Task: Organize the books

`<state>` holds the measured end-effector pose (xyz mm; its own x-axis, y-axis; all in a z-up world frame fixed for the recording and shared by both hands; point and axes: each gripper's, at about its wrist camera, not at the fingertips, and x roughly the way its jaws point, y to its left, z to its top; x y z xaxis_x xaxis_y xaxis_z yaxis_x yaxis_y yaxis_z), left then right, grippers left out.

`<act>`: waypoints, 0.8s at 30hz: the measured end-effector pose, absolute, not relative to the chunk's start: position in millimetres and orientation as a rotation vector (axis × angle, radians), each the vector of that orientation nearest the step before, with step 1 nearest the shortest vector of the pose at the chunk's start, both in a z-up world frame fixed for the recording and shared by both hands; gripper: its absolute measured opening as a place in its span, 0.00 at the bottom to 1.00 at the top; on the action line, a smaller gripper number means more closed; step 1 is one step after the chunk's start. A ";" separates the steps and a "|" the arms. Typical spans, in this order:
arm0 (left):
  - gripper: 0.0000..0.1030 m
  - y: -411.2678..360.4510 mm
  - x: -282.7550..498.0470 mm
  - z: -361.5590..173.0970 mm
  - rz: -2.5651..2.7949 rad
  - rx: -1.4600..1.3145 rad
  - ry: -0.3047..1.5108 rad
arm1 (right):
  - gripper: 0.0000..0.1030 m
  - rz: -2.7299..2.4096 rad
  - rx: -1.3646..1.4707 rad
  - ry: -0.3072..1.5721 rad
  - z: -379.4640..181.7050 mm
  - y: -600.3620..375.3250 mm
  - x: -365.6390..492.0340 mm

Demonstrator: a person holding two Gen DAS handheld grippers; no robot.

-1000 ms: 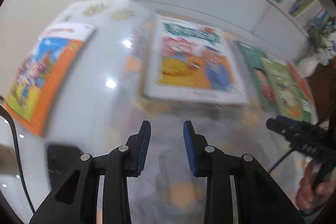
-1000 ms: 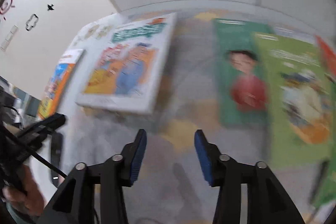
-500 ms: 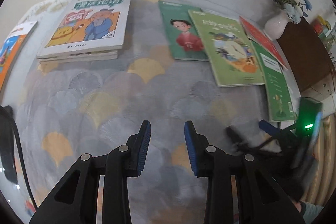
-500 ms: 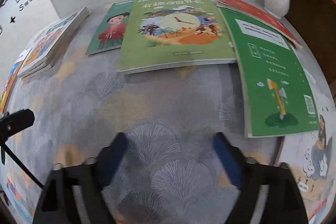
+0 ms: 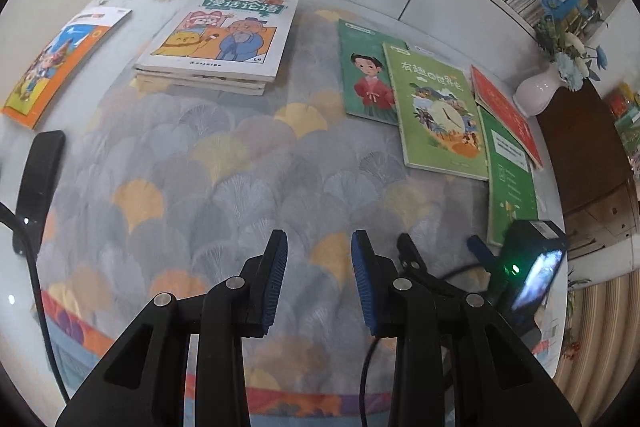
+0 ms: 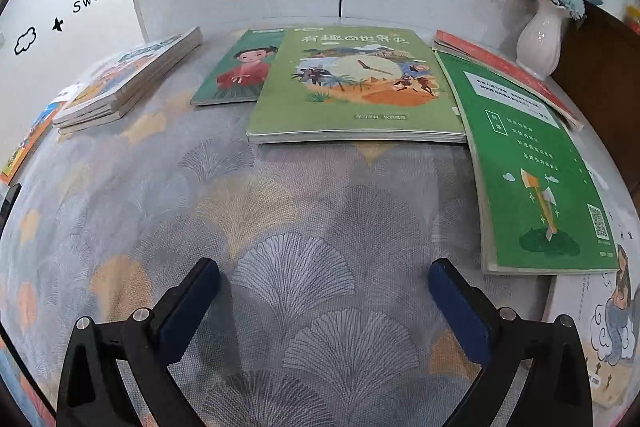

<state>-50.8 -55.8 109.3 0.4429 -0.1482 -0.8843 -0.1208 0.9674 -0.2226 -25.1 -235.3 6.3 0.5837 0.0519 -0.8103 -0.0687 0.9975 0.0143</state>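
Light-green clock-cover book (image 6: 352, 83) flat on cloth, overlapping girl-cover book (image 6: 236, 71); right tongs (image 6: 324, 291) just spread wide, left tongs (image 5: 318, 279) narrowly apart, both empty.

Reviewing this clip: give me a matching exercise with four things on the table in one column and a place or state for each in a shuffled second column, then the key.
Things:
1. clock book
2. girl book
3. axe book
4. white vase

Places or states:
A. partly covered by the clock book
B. upright at the table's far right corner
C. lies straight ahead of the open right gripper
D. flat on the right, its far end resting on red books

Pairs: 1-C, 2-A, 3-D, 4-B
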 end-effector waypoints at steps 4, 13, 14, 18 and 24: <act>0.29 -66.9 -64.4 119.2 -0.029 -0.239 1.103 | 1.00 0.070 -0.021 0.945 7.5 -231.2 -25.0; 0.29 -75.2 -100.4 117.7 -0.015 -0.274 1.129 | 1.00 0.070 -0.021 0.945 7.9 -232.0 -25.5; 0.29 -77.0 -103.7 117.0 -0.013 -0.272 1.131 | 1.00 0.070 -0.021 0.945 7.7 -232.2 -25.3; 0.29 -80.4 -118.2 114.7 0.003 -0.283 1.126 | 1.00 0.070 -0.021 0.945 7.7 -232.4 -25.4; 0.29 -77.2 -135.7 107.0 0.043 -0.328 1.137 | 1.00 0.070 -0.021 0.945 7.8 -232.4 -25.6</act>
<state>-135.7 -77.2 107.0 0.4246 -0.1324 -0.8957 -0.1993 0.9513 -0.2351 -25.6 -232.4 7.8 0.5838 0.0505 -0.8103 -0.0693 0.9975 0.0123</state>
